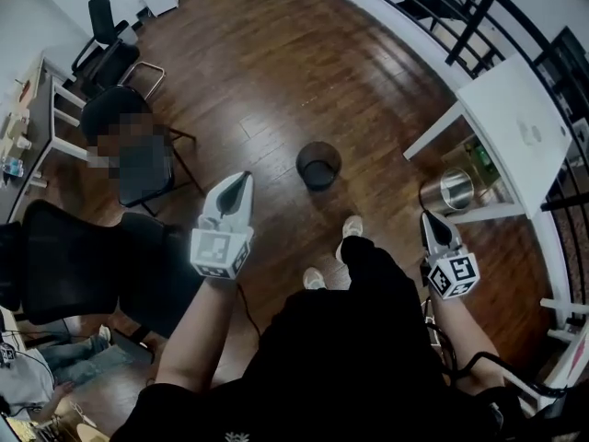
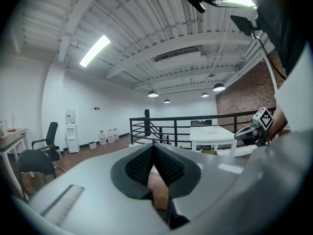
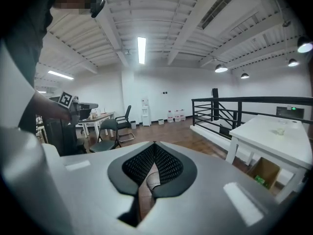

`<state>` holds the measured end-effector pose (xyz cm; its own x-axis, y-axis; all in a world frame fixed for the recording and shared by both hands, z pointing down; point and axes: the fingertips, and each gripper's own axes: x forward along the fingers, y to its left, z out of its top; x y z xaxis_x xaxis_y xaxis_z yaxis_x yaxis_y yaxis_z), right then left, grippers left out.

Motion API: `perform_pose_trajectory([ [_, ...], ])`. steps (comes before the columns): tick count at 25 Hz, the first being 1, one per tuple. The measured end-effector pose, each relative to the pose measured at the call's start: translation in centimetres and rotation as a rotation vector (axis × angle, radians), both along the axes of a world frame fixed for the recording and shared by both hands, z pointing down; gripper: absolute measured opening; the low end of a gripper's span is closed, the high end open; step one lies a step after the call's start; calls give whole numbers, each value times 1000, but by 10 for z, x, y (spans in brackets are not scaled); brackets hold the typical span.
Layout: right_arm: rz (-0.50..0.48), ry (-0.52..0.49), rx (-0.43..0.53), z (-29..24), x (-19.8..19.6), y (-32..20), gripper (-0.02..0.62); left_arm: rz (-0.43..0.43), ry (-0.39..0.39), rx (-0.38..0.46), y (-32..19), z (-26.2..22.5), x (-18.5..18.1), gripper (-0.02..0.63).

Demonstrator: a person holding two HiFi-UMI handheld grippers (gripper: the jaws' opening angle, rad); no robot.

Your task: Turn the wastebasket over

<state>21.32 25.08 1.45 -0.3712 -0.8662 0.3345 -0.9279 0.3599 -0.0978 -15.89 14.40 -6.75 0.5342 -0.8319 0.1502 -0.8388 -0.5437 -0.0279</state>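
The wastebasket (image 1: 318,164), a small black mesh bin, stands upright on the wooden floor with its open mouth up, a step ahead of the person's shoes (image 1: 350,227). My left gripper (image 1: 243,180) is held out at the left, nearer than the bin and apart from it, its jaws shut on nothing. The right gripper (image 1: 429,217) hangs lower at the right, also shut and empty. In the left gripper view the fingertips (image 2: 153,146) meet; in the right gripper view the fingertips (image 3: 154,144) meet too. Neither gripper view shows the bin clearly.
A white table (image 1: 515,127) stands at the right by a black railing (image 1: 465,21), with a shiny metal bin (image 1: 451,190) under it. Black office chairs (image 1: 138,168) and a second chair (image 1: 74,256) stand at the left by a desk (image 1: 32,127).
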Motion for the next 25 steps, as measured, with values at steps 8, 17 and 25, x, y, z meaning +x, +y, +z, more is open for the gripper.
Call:
perform_pose_trajectory([
  [8,-101,-8,-35,36,-7,-115,3,-144,1,-9,-68,-3,-12,0],
  [17,-325,-20,-143,80,-23,-228,3,-323,-108,-51,-142,-10,-15,0],
  [25,-316,-9,-186,103,-16,-268,3,-282,-125,-50,-191,8,-6,0],
])
